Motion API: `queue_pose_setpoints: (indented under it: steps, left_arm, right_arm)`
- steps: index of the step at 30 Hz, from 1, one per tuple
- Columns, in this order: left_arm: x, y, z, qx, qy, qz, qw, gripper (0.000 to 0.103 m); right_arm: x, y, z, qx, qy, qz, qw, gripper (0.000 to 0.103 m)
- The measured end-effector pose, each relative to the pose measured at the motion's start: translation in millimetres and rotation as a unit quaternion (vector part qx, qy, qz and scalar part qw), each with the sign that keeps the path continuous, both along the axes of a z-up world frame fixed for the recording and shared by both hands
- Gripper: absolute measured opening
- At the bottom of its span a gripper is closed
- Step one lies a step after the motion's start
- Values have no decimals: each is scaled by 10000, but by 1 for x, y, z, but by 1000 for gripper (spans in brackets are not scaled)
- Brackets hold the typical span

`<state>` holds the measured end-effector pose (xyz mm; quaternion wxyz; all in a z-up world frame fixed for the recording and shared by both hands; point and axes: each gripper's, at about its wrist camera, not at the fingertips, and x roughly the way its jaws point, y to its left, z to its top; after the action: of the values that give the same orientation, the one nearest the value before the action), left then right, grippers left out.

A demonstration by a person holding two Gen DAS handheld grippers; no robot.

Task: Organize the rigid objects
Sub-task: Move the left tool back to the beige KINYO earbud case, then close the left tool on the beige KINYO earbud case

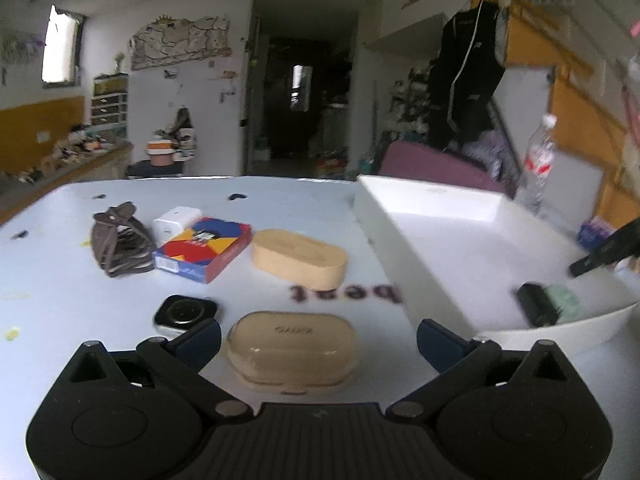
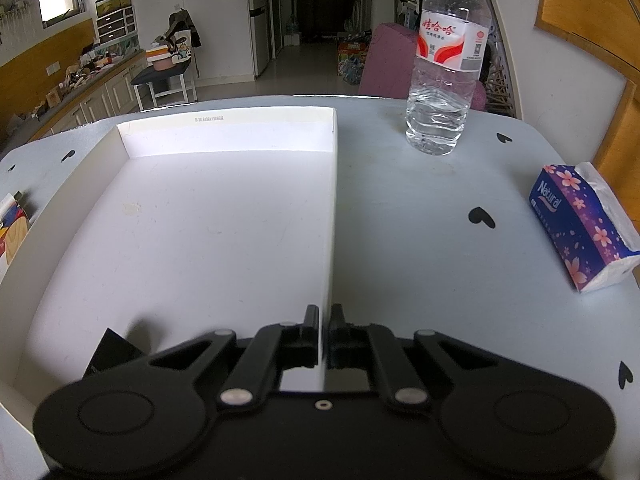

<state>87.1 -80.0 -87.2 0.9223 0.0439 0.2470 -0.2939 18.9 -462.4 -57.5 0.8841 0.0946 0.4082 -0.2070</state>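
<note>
My left gripper (image 1: 318, 338) is open, its jaws on either side of a beige earbud case (image 1: 292, 346) that lies on the table. A smartwatch face (image 1: 185, 312) lies just left of it. Farther off lie a wooden oval box (image 1: 299, 258), a colourful card box (image 1: 204, 249), a white charger (image 1: 177, 218) and a brown hair clip (image 1: 120, 240). The white tray (image 1: 400, 248) holds a black and green item (image 1: 548, 304). My right gripper (image 2: 325, 322) is shut on the white tray's right wall (image 2: 332, 216).
A water bottle (image 2: 448, 60) stands at the table's far right. A purple tissue pack (image 2: 580, 224) lies near the right edge. A black object (image 2: 110, 354) lies in the tray's near left corner. The pale table has black heart marks.
</note>
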Motion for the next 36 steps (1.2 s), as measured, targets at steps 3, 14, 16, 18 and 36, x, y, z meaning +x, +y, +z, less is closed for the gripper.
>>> queue_pose_setpoints:
  steps: [3, 14, 16, 18, 36]
  left_arm:
    - [3, -3, -2, 62, 13, 110, 9999, 94]
    - [3, -13, -3, 466, -160, 463, 9977, 78]
    - [2, -13, -3, 477, -171, 483, 9975, 78]
    - [1, -13, -3, 458, -163, 531, 9974, 77]
    - [-35, -57, 57, -339, -437, 379, 9977, 77]
  right_arm:
    - [0, 0, 0, -5, 1, 1, 10000, 6]
    - [0, 0, 0, -7, 2, 1, 10000, 6]
    - [0, 0, 0, -8, 2, 1, 10000, 6]
    - [0, 0, 0, -9, 2, 0, 10000, 6]
    - [0, 0, 0, -17, 4, 0, 10000, 5]
